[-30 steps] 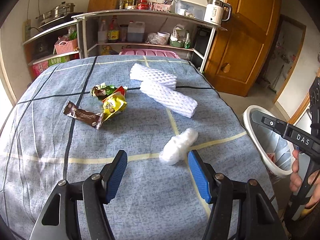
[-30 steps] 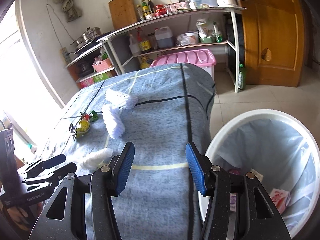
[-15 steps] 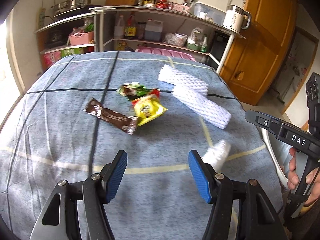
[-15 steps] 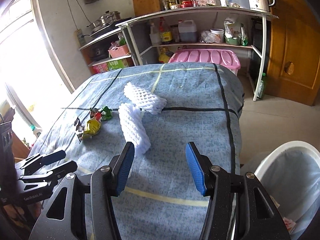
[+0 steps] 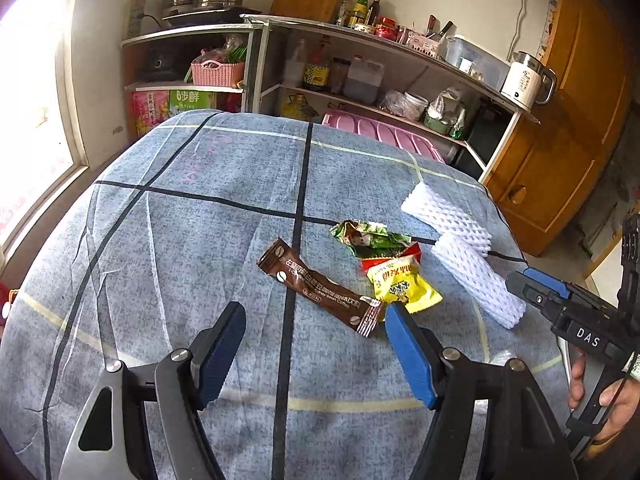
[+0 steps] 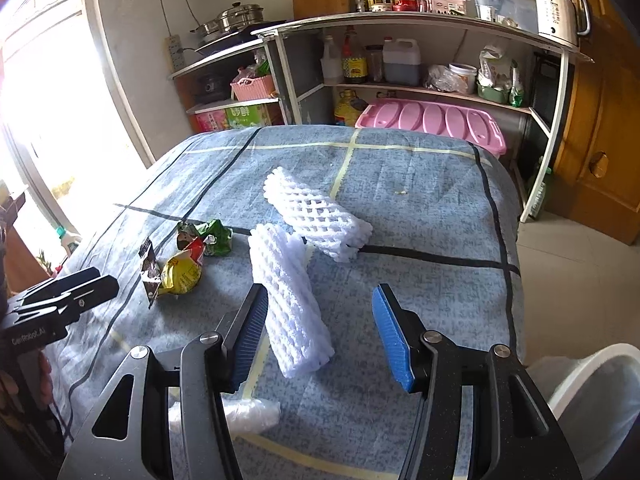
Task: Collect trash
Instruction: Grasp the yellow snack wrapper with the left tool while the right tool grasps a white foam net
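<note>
Item: near foam fruit net, lying on the tablecloth just ahead of your right gripper; jaws spread, empty. Left gripper: spread, empty, short of the brown coffee sachet. Risk: net squashes, springs free.

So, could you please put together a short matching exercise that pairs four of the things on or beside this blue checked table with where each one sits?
Things
1. long brown coffee sachet
2. yellow snack wrapper
3. nearer white foam net sleeve
4. white lined trash bin

Places
A. partly between the open fingers of the right gripper
B. on the floor off the table's right edge
C. across the dark stripe, ahead of the open left gripper
D. touching the crumpled green wrapper

Pairs: 1-C, 2-D, 3-A, 4-B
</note>
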